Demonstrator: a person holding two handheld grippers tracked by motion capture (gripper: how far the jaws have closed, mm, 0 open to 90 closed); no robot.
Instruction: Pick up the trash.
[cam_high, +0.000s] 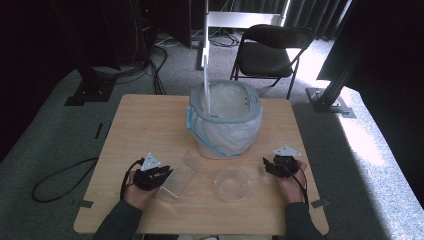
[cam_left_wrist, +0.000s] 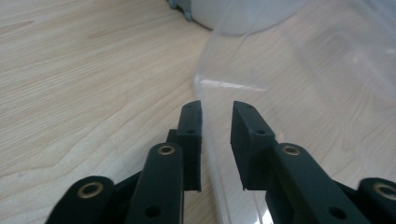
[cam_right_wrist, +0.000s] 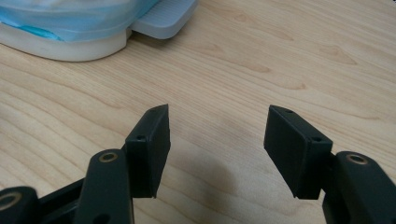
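Observation:
A clear rectangular plastic container (cam_high: 177, 180) lies on the wooden table (cam_high: 145, 120) at the front left. My left gripper (cam_high: 164, 173) is at its near left end. In the left gripper view the container's thin wall (cam_left_wrist: 205, 93) runs between the jaws of that gripper (cam_left_wrist: 217, 106), close along the left pad, with a gap to the right pad. A clear round bowl (cam_high: 232, 184) sits at the front centre. My right gripper (cam_high: 267, 164) stands to the right of the bowl. In the right gripper view that gripper (cam_right_wrist: 218, 114) is open over bare wood.
A white bin (cam_high: 225, 122) lined with a blue-edged bag stands at the middle of the table; its base (cam_right_wrist: 70, 46) and grey pedal (cam_right_wrist: 163, 18) lie ahead of the right gripper. A black chair (cam_high: 272, 50) stands on the floor beyond the table.

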